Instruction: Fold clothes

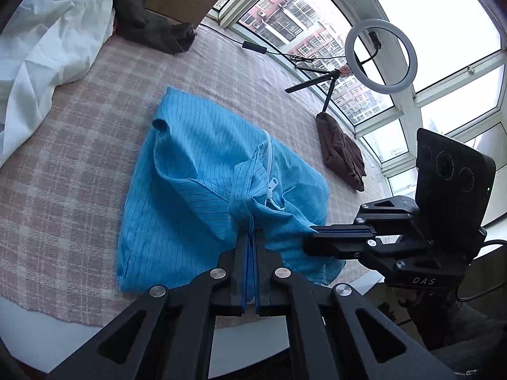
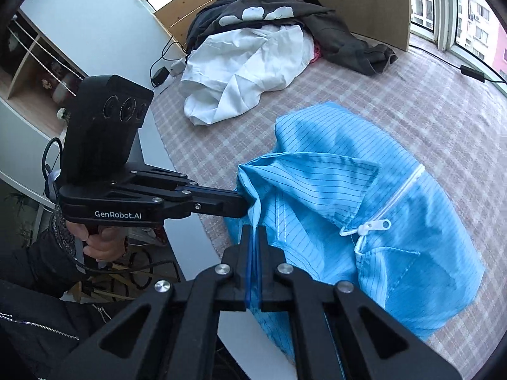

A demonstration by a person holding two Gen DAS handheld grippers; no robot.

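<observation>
A blue pinstriped garment (image 1: 190, 190) with a white zipper (image 1: 272, 186) lies partly folded on the plaid bed cover (image 1: 79, 190). My left gripper (image 1: 252, 237) is shut on its near edge and lifts the cloth a little. My right gripper (image 1: 312, 232) comes in from the right and is shut on the same edge close by. In the right wrist view the garment (image 2: 364, 190) spreads to the right, my right gripper (image 2: 253, 231) pinches its hem, and my left gripper (image 2: 245, 201) pinches it from the left.
A white garment (image 2: 244, 69) and dark clothes (image 2: 285, 9) are piled at the head of the bed. A brown cloth (image 1: 342, 155) and a ring light on a tripod (image 1: 380, 53) stand by the window. The bed's near edge (image 2: 190, 237) runs below my grippers.
</observation>
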